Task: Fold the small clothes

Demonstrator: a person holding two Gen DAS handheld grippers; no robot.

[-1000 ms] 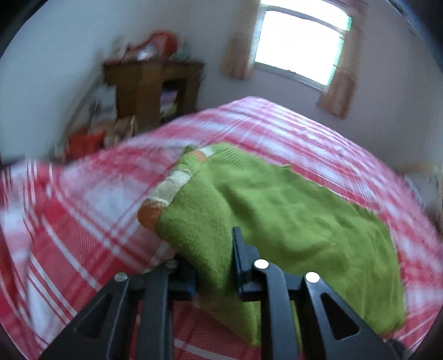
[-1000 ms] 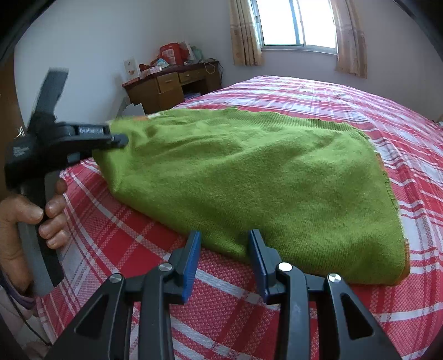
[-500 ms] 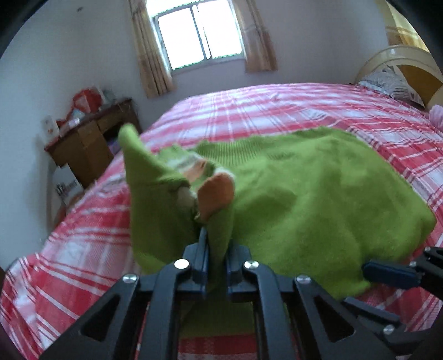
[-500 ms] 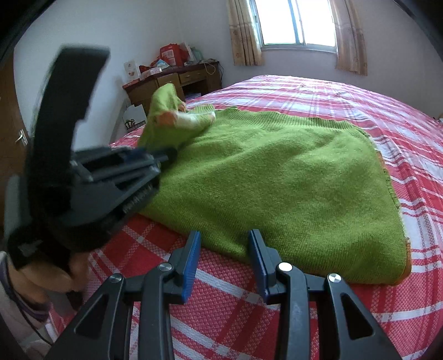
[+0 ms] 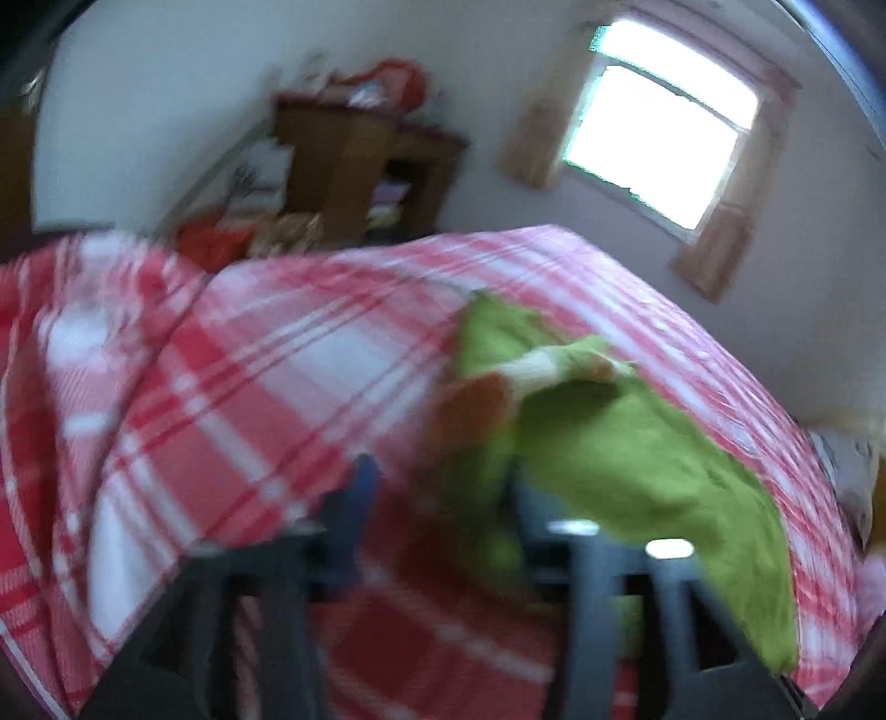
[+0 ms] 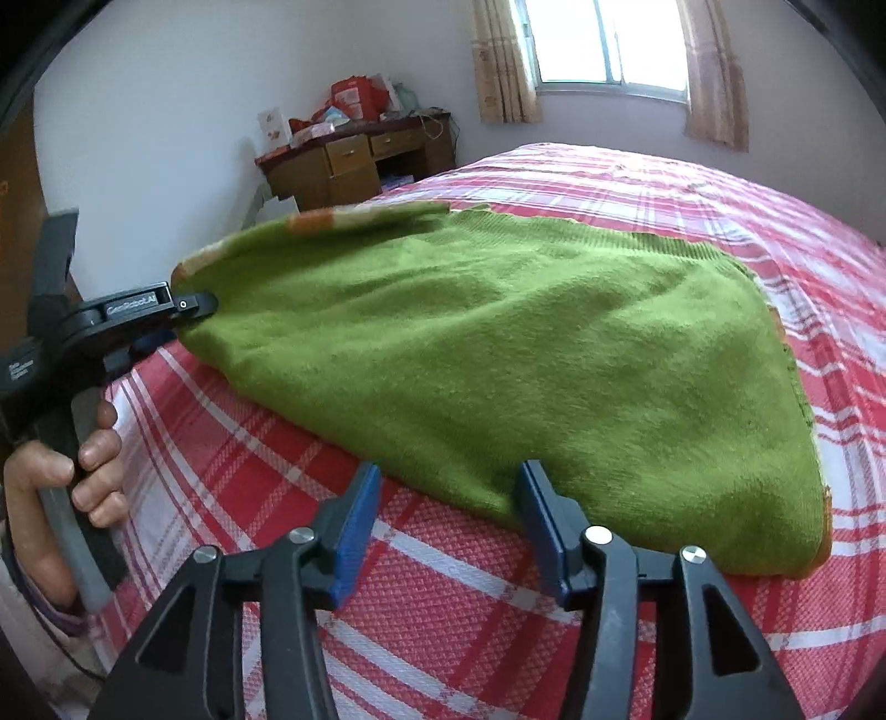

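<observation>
One green sweater [image 6: 498, 354] lying partly folded on a red plaid bed [image 6: 443, 626]. Mid-fold step, by the look. Left gripper [image 5: 437, 498] fingers just spread, blurred at the sweater's cuffed end; right gripper [image 6: 448, 509] fingers spread, gripping nothing, at the near edge. Next, probably: pinching that edge, folding across.

A bed with a red-and-white plaid cover [image 6: 664, 183] filled the near scene. At the far left wall stood a wooden desk [image 6: 354, 166] piled with red packages [image 6: 354, 97]. A curtained window [image 6: 609, 44] glowed far right.
</observation>
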